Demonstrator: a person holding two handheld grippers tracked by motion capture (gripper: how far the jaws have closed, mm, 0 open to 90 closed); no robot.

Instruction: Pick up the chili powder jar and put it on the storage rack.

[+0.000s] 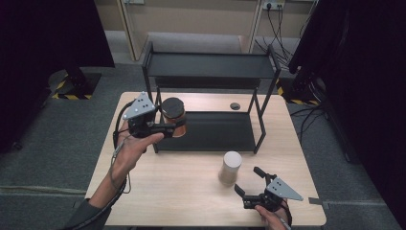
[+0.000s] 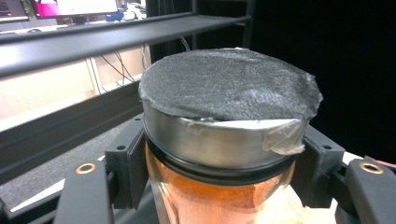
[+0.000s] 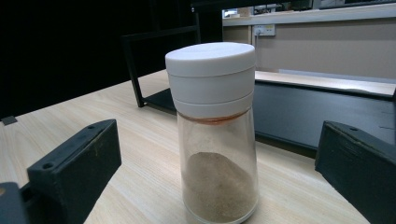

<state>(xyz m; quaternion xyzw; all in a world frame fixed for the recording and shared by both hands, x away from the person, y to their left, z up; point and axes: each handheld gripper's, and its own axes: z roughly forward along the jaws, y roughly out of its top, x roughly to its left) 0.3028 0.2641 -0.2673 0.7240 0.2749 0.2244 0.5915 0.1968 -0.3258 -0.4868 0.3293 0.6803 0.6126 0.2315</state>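
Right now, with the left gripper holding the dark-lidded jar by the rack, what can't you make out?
- Dark-lidded jar: its base, cut off by the bottom edge of the left gripper view and hidden by the left gripper in the high view.
- Whether it clears the rack's lower shelf: cannot tell.
- White-capped shaker: any label, none legible.
- Right gripper: open.

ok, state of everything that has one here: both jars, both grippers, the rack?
left gripper: shut on the orange jar, held off the table at the rack's lower shelf
orange jar: upright, dark lid on, orange contents
right gripper: open, apart from the white-lidded jar
white-lidded jar: upright on the table, lid on, partly filled with brown powder
rack: upright, top shelf bare
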